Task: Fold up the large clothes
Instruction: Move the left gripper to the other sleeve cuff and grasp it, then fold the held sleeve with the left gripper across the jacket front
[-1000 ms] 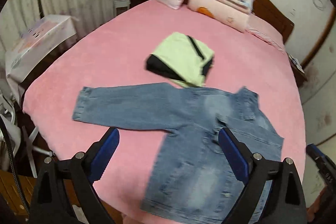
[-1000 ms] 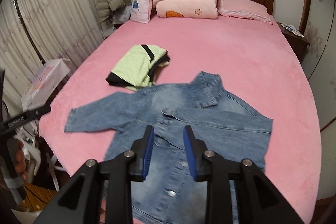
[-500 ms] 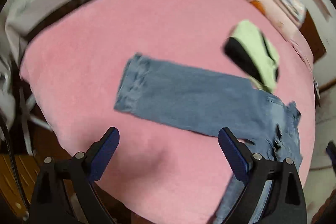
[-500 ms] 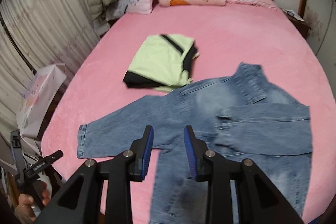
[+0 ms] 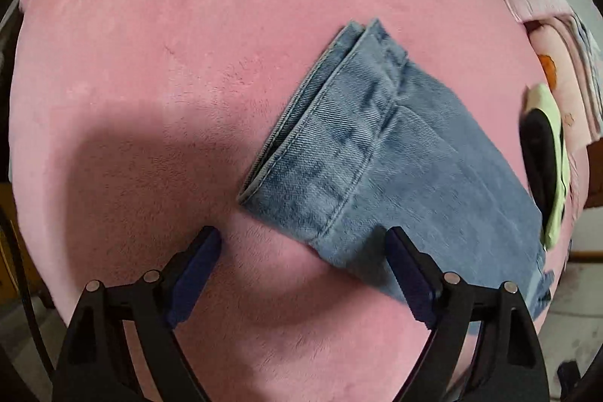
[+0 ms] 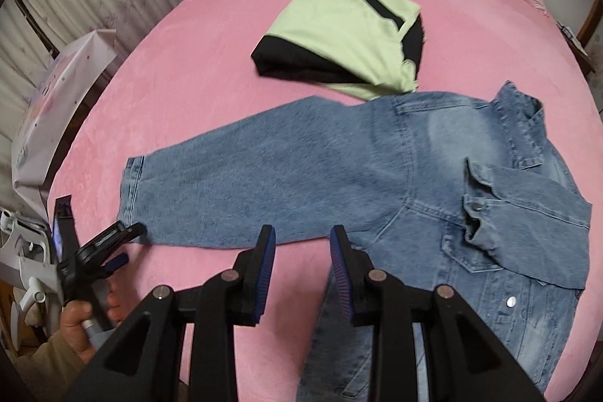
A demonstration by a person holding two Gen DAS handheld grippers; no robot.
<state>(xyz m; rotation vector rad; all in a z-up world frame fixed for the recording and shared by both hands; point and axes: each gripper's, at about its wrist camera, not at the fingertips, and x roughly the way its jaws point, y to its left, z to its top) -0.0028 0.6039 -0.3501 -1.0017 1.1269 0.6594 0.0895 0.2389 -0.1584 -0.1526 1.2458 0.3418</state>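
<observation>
Pink bedding covers the bed (image 6: 233,36), where a denim jacket (image 6: 377,176) lies flat. Its sleeve cuff (image 5: 331,145) sits just ahead of the left hand-held gripper (image 5: 303,243), whose jaws are spread wide and empty. The right hand-held gripper (image 6: 302,243), partly open and holding nothing, hovers at the sleeve's near edge. Beyond the jacket lies a folded green-and-black garment (image 6: 339,25).

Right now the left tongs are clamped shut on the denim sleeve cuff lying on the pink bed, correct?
Not quite. The left tongs are open, holding nothing, beside the sleeve cuff on the pink bed, as the left wrist view shows.
</observation>
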